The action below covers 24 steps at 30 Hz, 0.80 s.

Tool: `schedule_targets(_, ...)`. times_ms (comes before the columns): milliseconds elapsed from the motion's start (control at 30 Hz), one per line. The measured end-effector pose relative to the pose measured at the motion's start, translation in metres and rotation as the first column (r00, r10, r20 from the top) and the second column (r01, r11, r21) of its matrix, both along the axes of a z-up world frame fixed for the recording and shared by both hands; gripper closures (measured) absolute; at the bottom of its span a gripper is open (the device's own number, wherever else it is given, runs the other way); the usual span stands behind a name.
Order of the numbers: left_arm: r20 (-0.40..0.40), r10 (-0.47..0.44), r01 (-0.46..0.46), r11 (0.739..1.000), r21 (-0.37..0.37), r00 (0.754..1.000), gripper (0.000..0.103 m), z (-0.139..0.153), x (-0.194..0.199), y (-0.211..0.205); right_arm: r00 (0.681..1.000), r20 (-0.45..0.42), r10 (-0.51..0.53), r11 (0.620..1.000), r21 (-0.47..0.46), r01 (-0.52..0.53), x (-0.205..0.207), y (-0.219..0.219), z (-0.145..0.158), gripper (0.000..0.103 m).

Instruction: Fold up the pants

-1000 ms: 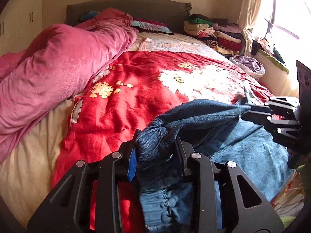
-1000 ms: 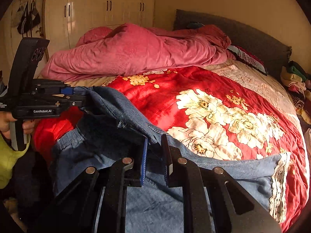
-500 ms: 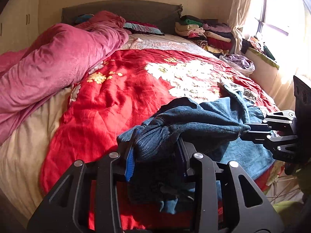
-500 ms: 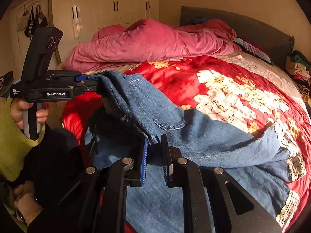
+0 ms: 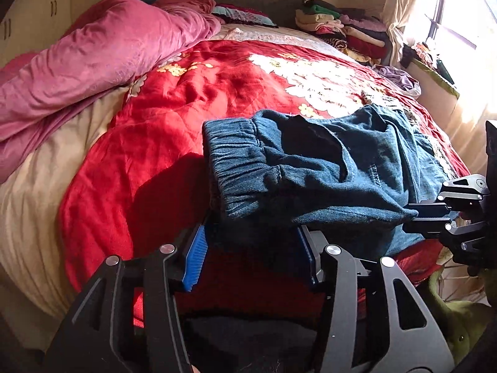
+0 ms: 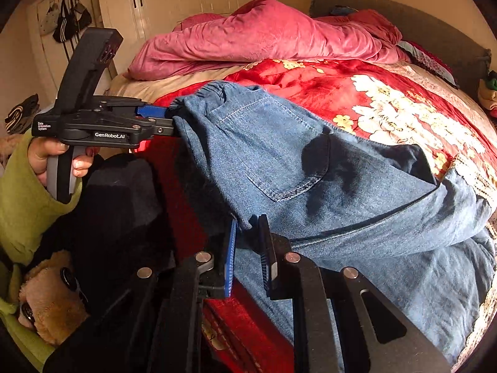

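We are pinching the jeans (image 6: pixel 310 168) with the right gripper (image 6: pixel 248 248); our left gripper (image 5: pixel 254 242) is spreading, risking the waistband sagging.

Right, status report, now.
Left claw open, jeans draped across it. Right claw shut on jeans. Pink duvet well aside.
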<state>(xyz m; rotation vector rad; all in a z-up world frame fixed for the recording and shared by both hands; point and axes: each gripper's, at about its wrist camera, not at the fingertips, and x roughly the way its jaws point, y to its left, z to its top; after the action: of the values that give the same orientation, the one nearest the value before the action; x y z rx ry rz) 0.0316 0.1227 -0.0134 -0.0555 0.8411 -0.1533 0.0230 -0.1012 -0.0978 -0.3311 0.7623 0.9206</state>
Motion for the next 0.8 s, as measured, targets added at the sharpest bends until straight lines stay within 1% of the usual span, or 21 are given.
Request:
schedule_targets(33,-0.003,0.007,-0.007,1.000,0.002,1.000,0.059,0.000,-0.001,0.001,1.000,-0.010,0.002,1.000,0.008,-0.002,-0.002,0.000,-0.002,0.087)
schedule_targets(100,-0.007,0.020,-0.020,1.000,-0.002,1.000,0.059,0.001,-0.005,0.005,1.000,-0.025,0.014,1.000,0.009,-0.013,-0.004,0.003,-0.007,0.087)
schedule_targets(167,-0.017,0.037,-0.037,0.999,-0.014,0.999,0.056,0.001,-0.010,0.010,0.999,-0.038,0.020,1.000,0.002,-0.020,-0.004,0.007,-0.012,0.087)
schedule_targets(200,-0.021,0.045,-0.045,0.999,-0.012,0.999,0.054,0.000,-0.013,0.011,0.999,-0.050,0.017,1.000,-0.005,-0.017,-0.004,0.009,-0.016,0.087)
schedule_targets(333,-0.027,0.109,-0.109,0.994,0.008,0.994,0.054,0.002,-0.027,0.023,0.997,-0.079,0.016,1.000,-0.007,-0.017,-0.002,0.011,-0.021,0.085)
schedule_targets(433,0.003,0.136,-0.136,0.991,-0.017,0.991,0.054,0.015,-0.037,0.028,0.996,-0.091,0.019,1.000,0.002,-0.019,-0.002,0.011,-0.025,0.082)
schedule_targets(500,0.043,0.107,-0.106,0.994,-0.023,0.993,0.054,0.029,-0.040,0.021,0.995,-0.101,0.026,1.000,0.009,-0.025,-0.002,0.012,-0.027,0.081)
schedule_targets(600,0.070,0.031,-0.029,0.999,-0.030,0.997,0.054,0.043,-0.029,-0.002,0.993,-0.116,0.037,0.999,0.018,-0.035,-0.002,0.013,-0.027,0.081)
schedule_targets(633,0.064,0.001,0.001,1.000,-0.025,0.998,0.054,0.044,-0.021,-0.013,0.993,-0.114,0.036,0.999,0.015,-0.035,-0.003,0.013,-0.026,0.081)
schedule_targets(733,0.041,-0.052,0.052,0.999,0.001,0.998,0.054,0.041,-0.003,-0.036,0.992,-0.114,0.044,0.999,0.032,-0.040,-0.007,0.009,-0.019,0.081)
schedule_targets(767,0.038,-0.067,0.066,0.997,0.028,0.997,0.054,0.036,0.003,-0.044,0.993,-0.107,0.044,0.999,0.037,-0.040,-0.009,0.006,-0.014,0.081)
schedule_targets(800,0.026,-0.057,0.055,0.996,0.067,0.998,0.054,0.029,0.008,-0.048,0.995,-0.094,0.038,0.999,0.041,-0.034,-0.011,0.003,-0.010,0.080)
